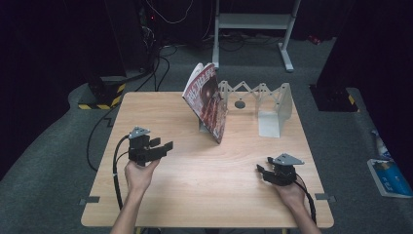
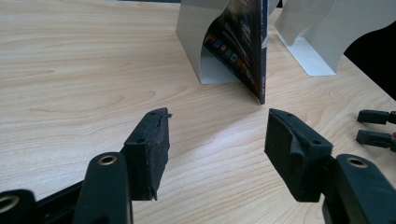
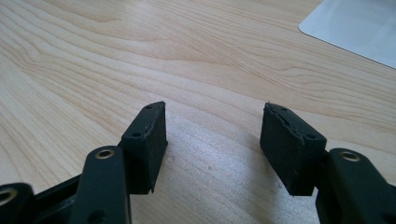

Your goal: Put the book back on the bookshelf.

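A red and dark magazine (image 1: 208,101) stands tilted on the wooden table (image 1: 204,195), leaning against the left end plate of a grey expanding bookend rack (image 1: 263,100). In the left gripper view its spine (image 2: 262,56) points toward me, with the grey end plate (image 2: 196,42) behind it. My left gripper (image 1: 163,145) hovers over the table's left side, jaws open and empty, aimed toward the magazine. My right gripper (image 1: 261,170) rests low near the front right, jaws open and empty, pointing left. Its two jaw tips (image 2: 376,127) show at the right edge of the left gripper view.
The rack's right end plate (image 1: 272,117) stands on the table's far right part; its flat foot (image 3: 355,25) shows in the right gripper view. A metal stand (image 1: 253,22) and cables lie on the floor beyond the table. A blue and white item (image 1: 387,175) lies on the floor at right.
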Motion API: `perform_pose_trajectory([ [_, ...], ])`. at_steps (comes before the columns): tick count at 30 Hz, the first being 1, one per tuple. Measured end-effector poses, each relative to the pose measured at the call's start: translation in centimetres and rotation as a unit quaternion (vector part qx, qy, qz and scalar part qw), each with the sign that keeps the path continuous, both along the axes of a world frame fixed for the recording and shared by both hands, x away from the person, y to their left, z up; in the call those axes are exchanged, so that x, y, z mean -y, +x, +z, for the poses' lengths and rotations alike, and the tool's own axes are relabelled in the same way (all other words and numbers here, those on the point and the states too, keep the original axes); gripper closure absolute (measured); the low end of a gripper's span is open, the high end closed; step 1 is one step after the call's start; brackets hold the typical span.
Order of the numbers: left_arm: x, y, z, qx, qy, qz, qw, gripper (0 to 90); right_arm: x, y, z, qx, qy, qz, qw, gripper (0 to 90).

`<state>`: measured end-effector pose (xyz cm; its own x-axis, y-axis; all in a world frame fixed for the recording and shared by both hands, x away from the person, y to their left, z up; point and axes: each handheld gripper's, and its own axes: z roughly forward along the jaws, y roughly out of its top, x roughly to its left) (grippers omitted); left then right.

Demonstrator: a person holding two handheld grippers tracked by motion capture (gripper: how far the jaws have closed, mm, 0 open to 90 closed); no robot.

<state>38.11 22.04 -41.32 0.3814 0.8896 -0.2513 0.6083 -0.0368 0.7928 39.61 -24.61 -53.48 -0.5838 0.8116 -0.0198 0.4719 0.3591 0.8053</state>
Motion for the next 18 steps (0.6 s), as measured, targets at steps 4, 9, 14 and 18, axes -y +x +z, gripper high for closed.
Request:
perform_pose_trajectory([
  [4, 0.0, 0.1, -0.4, -0.004, 0.006, 0.002, 1.0000, 40.5, 0.0, 0.0, 0.0, 0.000, 0.000, 0.000, 1.0000, 41.1],
  [9, 0.0, 0.2, -1.0, -0.008, 0.007, 0.006, 0.9999, 40.7, 0.0, 0.0, 0.0, 0.000, 0.000, 0.000, 1.0000, 41.1],
  [14, 0.0, 0.5, -1.7, -0.012, 0.011, 0.010, 0.9998, 40.6, 0.0, 0.0, 0.0, 0.000, 0.000, 0.000, 1.0000, 41.1],
  [18, 0.2, 0.5, -2.1, -0.016, 0.013, 0.010, 0.9997, 40.7, 0.0, 0.0, 0.0, 0.000, 0.000, 0.000, 1.0000, 41.1],
])
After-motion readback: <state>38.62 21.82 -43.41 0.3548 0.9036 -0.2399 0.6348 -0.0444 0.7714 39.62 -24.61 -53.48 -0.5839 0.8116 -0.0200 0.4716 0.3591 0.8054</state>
